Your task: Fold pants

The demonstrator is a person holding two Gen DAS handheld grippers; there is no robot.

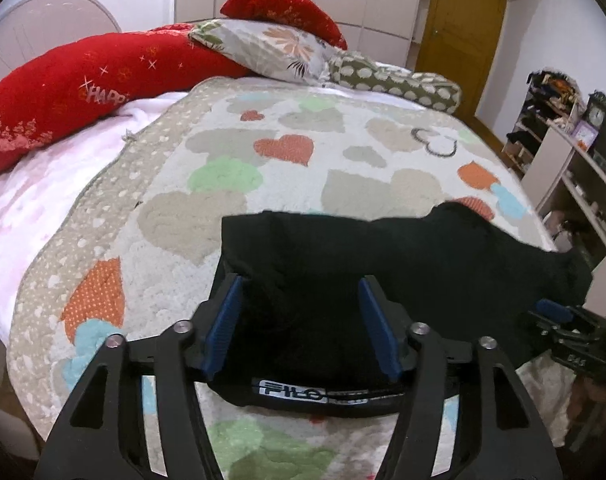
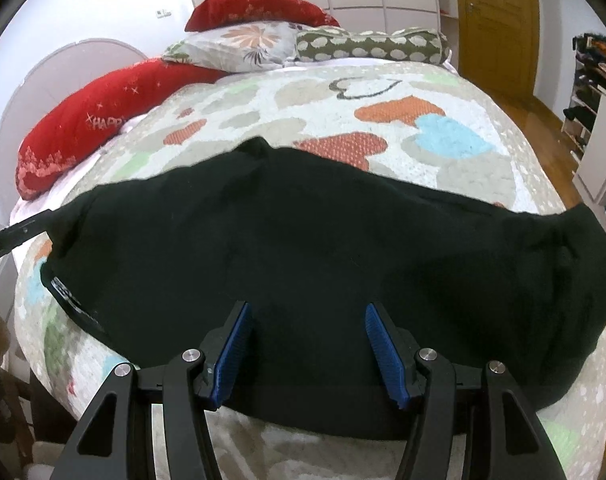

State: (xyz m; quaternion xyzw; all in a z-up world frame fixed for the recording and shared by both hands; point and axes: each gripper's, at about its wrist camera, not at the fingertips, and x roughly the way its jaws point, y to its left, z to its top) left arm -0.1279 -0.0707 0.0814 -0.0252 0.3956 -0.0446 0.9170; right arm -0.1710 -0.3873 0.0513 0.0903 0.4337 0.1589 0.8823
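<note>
Left gripper (image 1: 301, 324) jaws spread, blue pads (image 1: 223, 328) either side of the waistband end of the black pants (image 1: 383, 264), not pinching it. Pants lie flat across the near part of the heart-print quilt (image 1: 303, 152). Right gripper (image 2: 307, 354) jaws also spread, over the pants' (image 2: 303, 240) near edge, nothing clamped. Red pillows (image 2: 83, 128) far left.

Black pants (image 1: 383, 264) spread on heart-patterned quilt (image 1: 231, 184), waistband label nearest. Left gripper (image 1: 301, 292) above pants' waistband end, blue pads apart, nothing pinched. Right gripper (image 1: 559, 312) at pants' far right edge. Red pillow (image 1: 83, 92) beyond quilt.
</note>
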